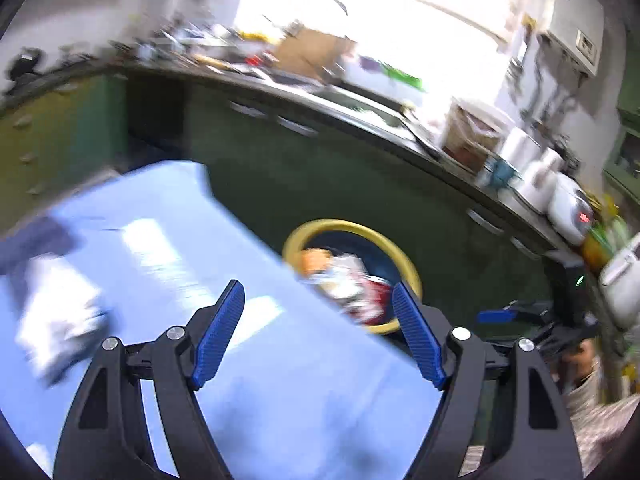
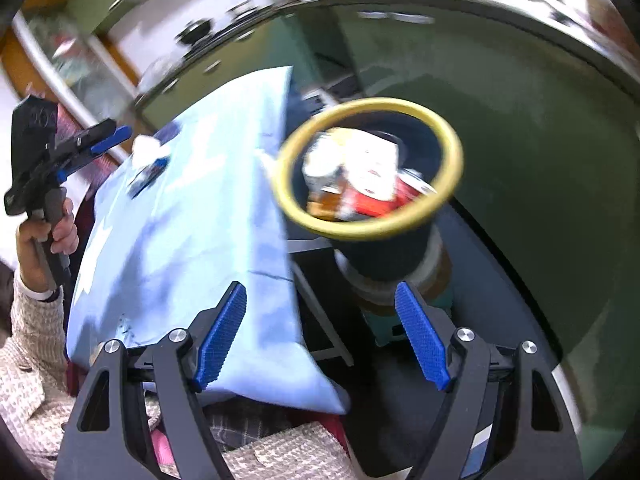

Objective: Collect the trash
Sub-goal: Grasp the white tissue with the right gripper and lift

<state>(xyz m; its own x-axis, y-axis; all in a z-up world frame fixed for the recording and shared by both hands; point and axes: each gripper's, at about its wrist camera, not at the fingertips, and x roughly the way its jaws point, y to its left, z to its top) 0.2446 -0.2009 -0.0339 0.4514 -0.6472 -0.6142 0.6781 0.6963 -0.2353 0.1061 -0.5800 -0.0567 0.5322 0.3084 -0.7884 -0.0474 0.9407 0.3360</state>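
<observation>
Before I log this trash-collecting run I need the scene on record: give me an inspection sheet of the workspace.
Surface: table under a light blue cloth.
Job's things: yellow-rimmed bin beside the table, holding wrappers; white crumpled trash left on the cloth.
Clutter: dark blue item on the cloth, blurred.
Grippers: left gripper open, empty; right gripper open, empty.
Cables: nothing seen.
Surroundings: green cabinets, crowded kitchen counter, bright window.

A light blue cloth (image 2: 176, 216) is covering the table (image 1: 304, 392). Blurred white and dark blue wrappers (image 1: 60, 312) are lying on the cloth toward its far end. Beside the table, a yellow-rimmed bin (image 2: 448, 140) is standing on the dark green floor (image 2: 540, 184).
</observation>
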